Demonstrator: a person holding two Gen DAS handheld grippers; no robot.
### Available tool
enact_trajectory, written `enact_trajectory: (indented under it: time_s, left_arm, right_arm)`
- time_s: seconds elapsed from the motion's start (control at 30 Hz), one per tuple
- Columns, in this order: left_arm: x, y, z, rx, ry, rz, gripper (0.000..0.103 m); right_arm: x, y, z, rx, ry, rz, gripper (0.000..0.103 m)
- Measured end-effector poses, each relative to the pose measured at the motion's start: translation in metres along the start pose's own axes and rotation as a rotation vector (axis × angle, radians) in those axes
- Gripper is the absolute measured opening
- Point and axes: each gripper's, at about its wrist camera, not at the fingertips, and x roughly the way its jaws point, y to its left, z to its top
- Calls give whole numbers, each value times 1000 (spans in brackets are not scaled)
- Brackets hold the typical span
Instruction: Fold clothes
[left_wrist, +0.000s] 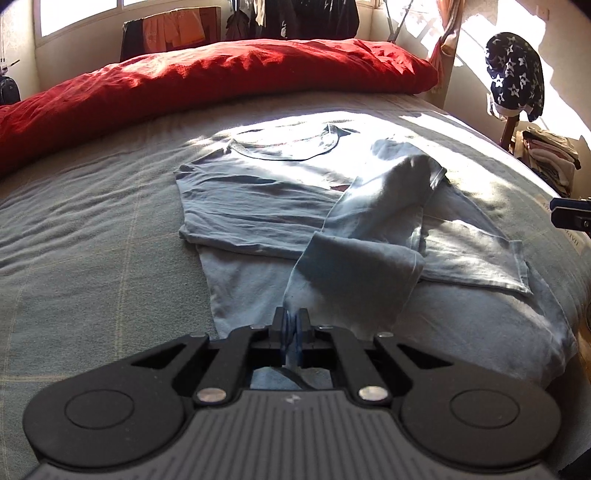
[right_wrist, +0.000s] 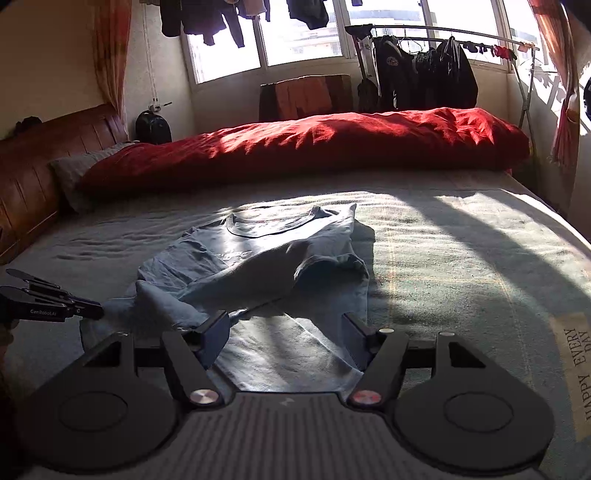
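Blue cotton T-shirt (left_wrist: 258, 192) mid-fold on grey bedspread (left_wrist: 92, 229). Left gripper (left_wrist: 291, 325) pinches hem, closed. Right gripper (right_wrist: 286, 339) wide open, empty. Likely next: carry hem toward collar.

Pale blue t-shirt (left_wrist: 258, 192) on grey-green checked bedspread (left_wrist: 92, 258); red duvet (left_wrist: 221, 77); navy star-patterned cloth (left_wrist: 515, 81).

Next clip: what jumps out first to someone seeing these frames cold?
The light blue T-shirt lies half-folded mid-bed, collar toward the window. The left gripper is shut on a pinched fold of it near the front edge, while the right gripper hangs open above its hem. Behind, a red duvet stretches along the bed's far side.
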Motion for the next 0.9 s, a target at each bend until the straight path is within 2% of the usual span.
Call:
enact_trajectory:
  time_s: [0.27,0.47,0.57,0.67,0.73,0.9]
  left_arm:
    - [2,10,-13,-71,37,-20,3]
    - [-4,19,-17,-101,44,-5,3]
    - [-6,22,-18,-129,46,-24,8]
    - [-12,20,-18,-125,32,-16,17]
    - [-12,14,-14,-102,20,-29,20]
    - [-11,-5,-2,-39,-8,-67,37]
  right_arm:
    - [-8,4,-1,-9,3,-2,71]
    - [-18,5,-1,-15,-10,-7,71]
    - [-21,6,-2,-14,-9,-2,71]
    - [-21,7,-3,-18,-5,6,71]
    - [-18,7,-3,-26,4,7,71]
    - [-2,-2,8,-60,24,-15,71]
